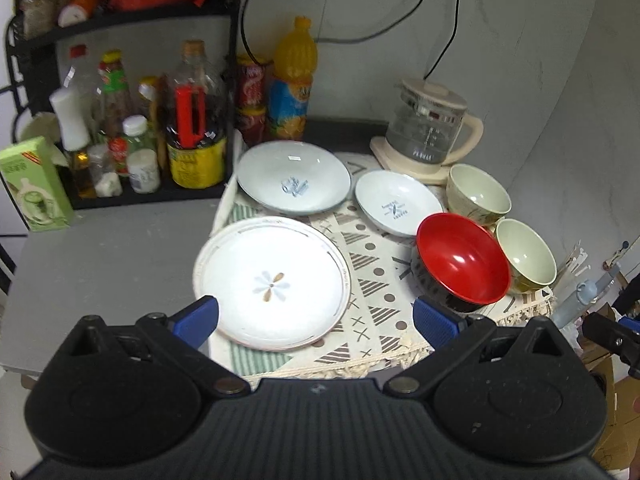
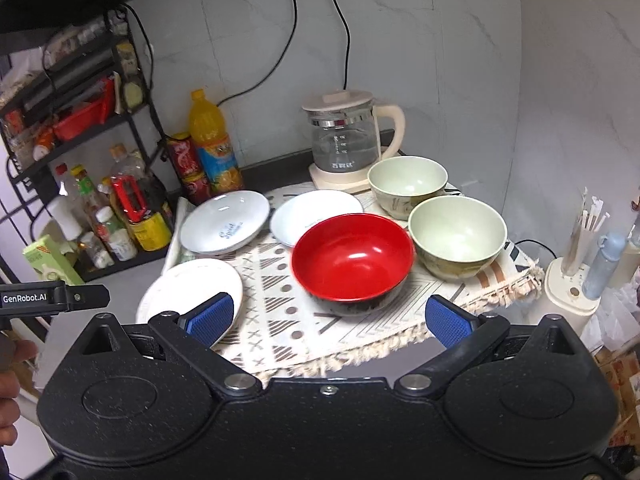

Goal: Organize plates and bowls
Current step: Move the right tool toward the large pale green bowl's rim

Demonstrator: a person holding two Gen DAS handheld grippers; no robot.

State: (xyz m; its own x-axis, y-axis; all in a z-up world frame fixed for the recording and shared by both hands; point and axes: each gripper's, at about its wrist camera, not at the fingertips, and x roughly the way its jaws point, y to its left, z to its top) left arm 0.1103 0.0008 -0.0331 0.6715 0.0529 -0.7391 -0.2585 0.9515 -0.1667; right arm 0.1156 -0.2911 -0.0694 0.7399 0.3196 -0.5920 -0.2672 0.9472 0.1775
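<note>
three plates (image 1: 272,284) and three bowls (image 2: 352,258) sit on my mat (image 1: 368,276); its far edge is hidden by them. my left gripper (image 1: 316,320) and right gripper (image 2: 328,320) gape, empty, near its front edge.

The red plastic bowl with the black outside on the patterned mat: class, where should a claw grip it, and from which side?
Grip the near rim of the red plastic bowl, one finger inside and one outside. It sits upright and open, and too wide to span. Come from the front with the right claw, open before it; pale green bowls crowd its far right side.
</note>
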